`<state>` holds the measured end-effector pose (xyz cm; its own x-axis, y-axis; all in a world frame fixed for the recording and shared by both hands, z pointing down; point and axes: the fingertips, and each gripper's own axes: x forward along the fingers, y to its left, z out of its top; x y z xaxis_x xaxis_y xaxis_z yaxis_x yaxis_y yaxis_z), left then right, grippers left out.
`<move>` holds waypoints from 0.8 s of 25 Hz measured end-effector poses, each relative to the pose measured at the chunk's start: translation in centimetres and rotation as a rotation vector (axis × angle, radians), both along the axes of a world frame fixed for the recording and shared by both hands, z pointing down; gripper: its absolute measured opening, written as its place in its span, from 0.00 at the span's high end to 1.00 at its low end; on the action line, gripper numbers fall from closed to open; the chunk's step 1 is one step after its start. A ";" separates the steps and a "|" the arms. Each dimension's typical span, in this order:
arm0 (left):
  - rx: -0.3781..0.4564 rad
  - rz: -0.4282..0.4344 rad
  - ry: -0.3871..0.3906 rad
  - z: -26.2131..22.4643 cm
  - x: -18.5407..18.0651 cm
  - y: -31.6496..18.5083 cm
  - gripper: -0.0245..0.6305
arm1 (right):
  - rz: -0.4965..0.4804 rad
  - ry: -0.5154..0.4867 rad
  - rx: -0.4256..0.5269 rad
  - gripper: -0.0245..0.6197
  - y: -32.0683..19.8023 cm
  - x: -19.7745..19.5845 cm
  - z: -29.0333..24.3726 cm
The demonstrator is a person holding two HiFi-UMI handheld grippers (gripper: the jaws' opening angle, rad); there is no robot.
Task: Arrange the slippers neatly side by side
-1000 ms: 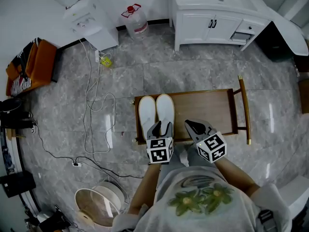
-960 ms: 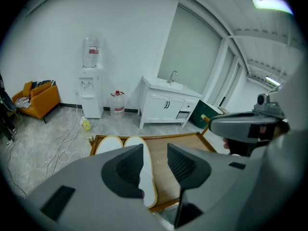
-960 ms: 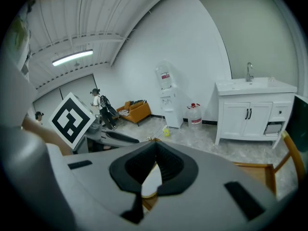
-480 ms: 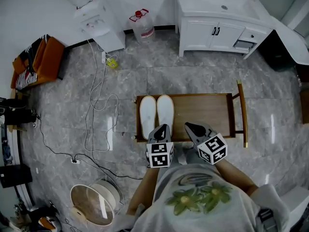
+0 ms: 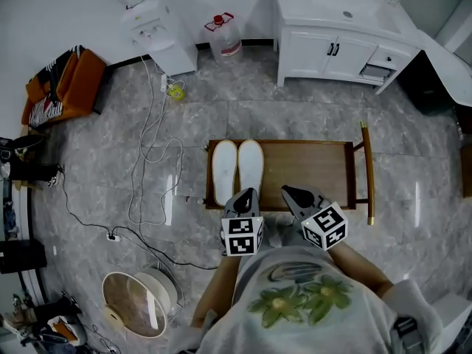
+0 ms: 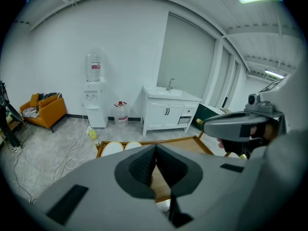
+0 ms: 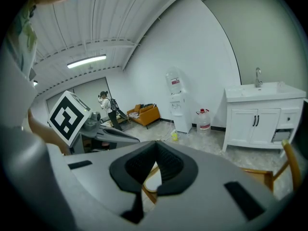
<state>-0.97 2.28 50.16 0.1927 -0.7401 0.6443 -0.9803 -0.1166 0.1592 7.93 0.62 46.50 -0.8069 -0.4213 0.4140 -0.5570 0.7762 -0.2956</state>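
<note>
- Looking down in the head view, we see the 2 white slippers (image 5: 237,169) lying side by side at the left end of the wooden desk (image 5: 310,168). Their long edges touch and their toes point away from us.
- We hold the left claw (image 5: 248,192) over the near edge of the desk, just by the slippers' heels. Its jaws have just been closing, and in the left gripper view the left claw (image 6: 156,147) has them pressed together with nothing between them.
- We hold the right claw (image 5: 288,191) beside it, over the bare middle of the desk and apart from the slippers. In the right gripper view the right claw (image 7: 157,143) also has its jaws together and holds nothing.
- We see a white sink cabinet (image 5: 339,28), a water dispenser (image 5: 151,32) and a water jug (image 5: 223,35) along the far wall.
- We see loose cables (image 5: 147,175) trailing over the marble floor (image 5: 295,109).
</note>
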 end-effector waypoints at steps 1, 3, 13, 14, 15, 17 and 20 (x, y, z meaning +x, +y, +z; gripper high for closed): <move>0.002 -0.005 0.001 -0.1 0.1 0.1 0.94 | -0.005 0.001 0.002 0.95 0.1 0.1 -0.1; 0.006 -0.012 0.003 -0.4 0.3 0.2 0.94 | -0.017 0.002 0.008 0.95 0.3 0.1 -0.2; 0.018 -0.023 -0.029 -1.1 0.9 1.4 0.94 | -0.045 0.001 0.022 0.95 0.9 0.4 -0.6; 0.019 -0.023 -0.028 -1.1 1.0 1.4 0.94 | -0.048 0.002 0.022 0.95 1.0 0.4 -0.6; 0.021 -0.024 -0.027 -1.2 1.0 1.4 0.94 | -0.050 0.003 0.021 0.95 1.1 0.4 -0.6; 0.024 -0.029 -0.027 -1.3 1.0 1.6 0.94 | -0.058 0.005 0.019 0.95 1.3 0.4 -0.5; 0.027 -0.033 -0.038 -1.2 0.9 1.9 0.94 | -0.068 0.009 0.016 0.95 1.8 0.4 -0.2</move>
